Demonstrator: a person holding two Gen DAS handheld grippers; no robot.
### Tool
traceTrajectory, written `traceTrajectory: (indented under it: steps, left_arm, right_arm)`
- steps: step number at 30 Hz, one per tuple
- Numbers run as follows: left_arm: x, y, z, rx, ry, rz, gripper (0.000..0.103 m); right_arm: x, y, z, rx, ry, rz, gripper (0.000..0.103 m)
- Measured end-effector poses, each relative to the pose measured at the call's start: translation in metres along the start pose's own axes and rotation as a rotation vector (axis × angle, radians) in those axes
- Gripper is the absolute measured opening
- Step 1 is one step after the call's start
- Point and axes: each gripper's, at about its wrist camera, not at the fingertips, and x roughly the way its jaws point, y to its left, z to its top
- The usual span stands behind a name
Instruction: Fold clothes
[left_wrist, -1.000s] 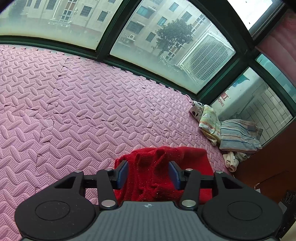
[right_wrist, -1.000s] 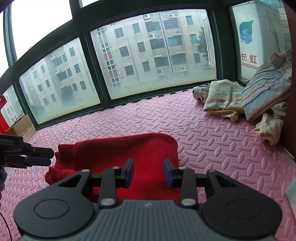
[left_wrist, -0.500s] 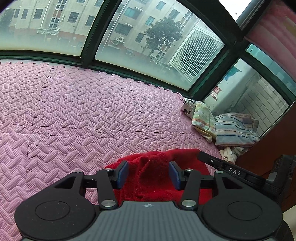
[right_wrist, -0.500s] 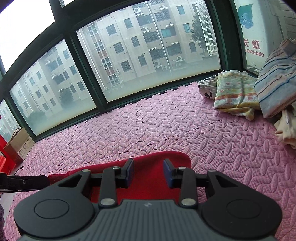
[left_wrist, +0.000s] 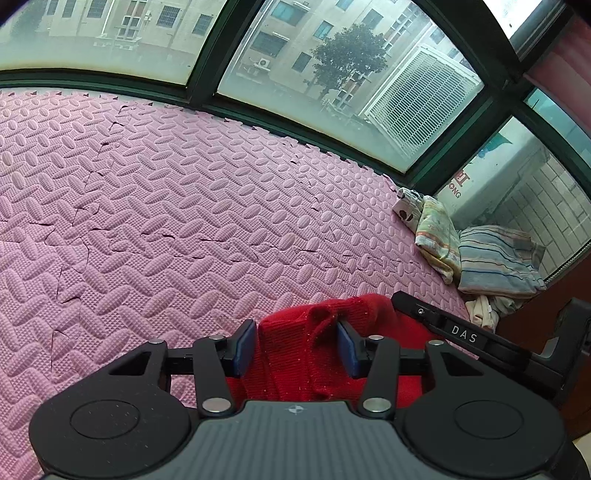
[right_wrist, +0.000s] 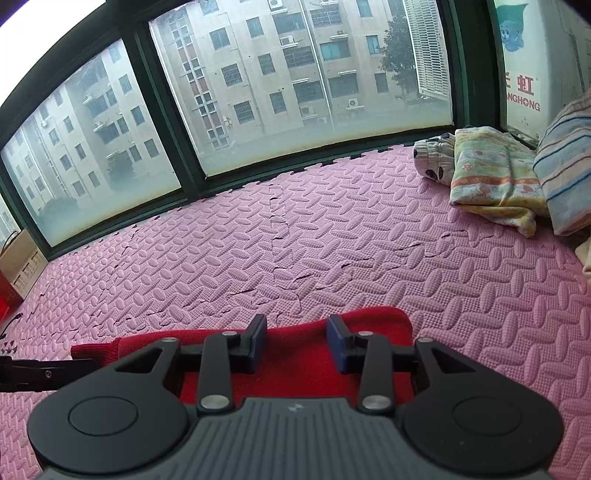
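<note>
A red knitted garment (left_wrist: 291, 350) lies on the pink foam mat (left_wrist: 184, 221), bunched between the jaws of my left gripper (left_wrist: 295, 345), which stand open around it. In the right wrist view the red garment (right_wrist: 295, 365) lies flat under my right gripper (right_wrist: 296, 341), also open and low over the cloth. The right gripper's black body (left_wrist: 480, 343) shows at the right of the left wrist view. The left gripper's tip (right_wrist: 40, 373) shows at the left edge of the right wrist view.
A pile of folded clothes (right_wrist: 491, 177) sits in the far right corner by the window, also in the left wrist view (left_wrist: 491, 262). Dark window frames (right_wrist: 162, 122) bound the mat at the back. A cardboard box (right_wrist: 22, 258) stands at the far left.
Both grippers have come lower and closer to the red garment, which has slid down in both views. The right gripper has entered the left wrist view.
</note>
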Motion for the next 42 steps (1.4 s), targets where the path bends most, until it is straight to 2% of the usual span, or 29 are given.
traceTrajectory:
  steps: [4, 7, 10, 15, 20, 22, 24, 26, 32, 38, 42]
  left_arm:
    - [-0.001, 0.000, 0.000, -0.001, 0.000, -0.004, 0.051]
    - [-0.004, 0.001, -0.001, -0.002, 0.000, -0.005, 0.051]
    - [-0.007, 0.002, -0.002, -0.005, 0.000, -0.001, 0.051]
    - [-0.018, 0.005, -0.005, -0.001, -0.005, 0.014, 0.068]
    - [-0.031, 0.008, -0.011, 0.004, -0.022, 0.028, 0.079]
    - [-0.037, 0.009, -0.015, 0.009, -0.032, 0.039, 0.084]
    - [-0.042, 0.008, -0.020, 0.019, -0.040, 0.046, 0.085]
    - [-0.048, 0.008, -0.024, 0.027, -0.046, 0.054, 0.091]
    - [-0.067, 0.001, -0.039, 0.087, -0.072, 0.088, 0.102]
    - [-0.086, -0.004, -0.054, 0.122, -0.097, 0.103, 0.103]
    - [-0.095, -0.002, -0.065, 0.123, -0.094, 0.111, 0.103]
  right_arm:
    - [-0.014, 0.012, 0.001, -0.019, -0.033, 0.042, 0.039]
    - [-0.019, 0.031, -0.003, -0.059, -0.036, 0.093, 0.039]
    - [-0.015, 0.048, -0.009, -0.111, -0.028, 0.107, 0.043]
    - [-0.015, 0.065, -0.014, -0.177, -0.042, 0.079, 0.046]
    - [-0.030, 0.060, -0.016, -0.158, -0.066, 0.066, 0.062]
    - [-0.040, 0.058, -0.019, -0.141, -0.076, 0.066, 0.077]
    - [-0.045, 0.059, -0.023, -0.149, -0.080, 0.063, 0.077]
    - [-0.052, 0.061, -0.028, -0.162, -0.082, 0.059, 0.081]
    - [-0.070, 0.070, -0.040, -0.185, -0.108, 0.052, 0.091]
    - [-0.089, 0.076, -0.053, -0.193, -0.125, 0.052, 0.102]
    - [-0.100, 0.078, -0.064, -0.193, -0.135, 0.036, 0.103]
